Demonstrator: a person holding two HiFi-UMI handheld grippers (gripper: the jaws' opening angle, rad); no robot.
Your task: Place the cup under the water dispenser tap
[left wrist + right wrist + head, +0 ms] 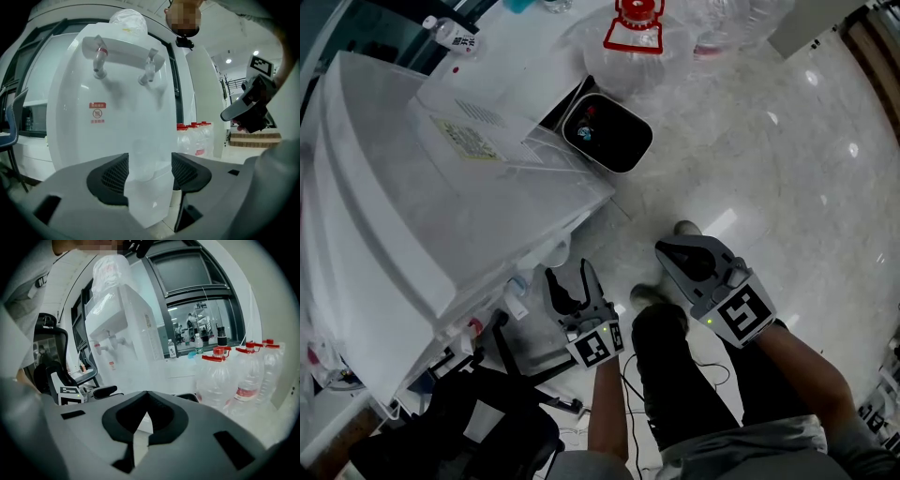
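The white water dispenser [117, 122] fills the left gripper view, standing upright straight ahead of the jaws. Off to its side a cluster of large red-capped water bottles [220, 376] sits on the floor, and a dark bin [605, 131] stands between them and the dispenser.

The left gripper [150, 164] has its jaws partly apart, both pads pressed on a clear, thin-walled cup [146, 201] that stands upright between them. The cup is low and in front of the dispenser, well below the two taps [100, 58], not yet under either one. From the head view the cup itself is hard to pick out; it is probably the pale shape between the left fingers. The right gripper [144, 416] hangs beside the person's leg with its jaws drawn together and nothing in them.

The cup looks light, soft-walled and empty, so it should crush or ovalise easily under a hard squeeze, and its smooth side may slip. A gentle grip around the mid-wall, kept level, seems the safest hold while it goes up toward the red-marked tap or its neighbour [149, 70].
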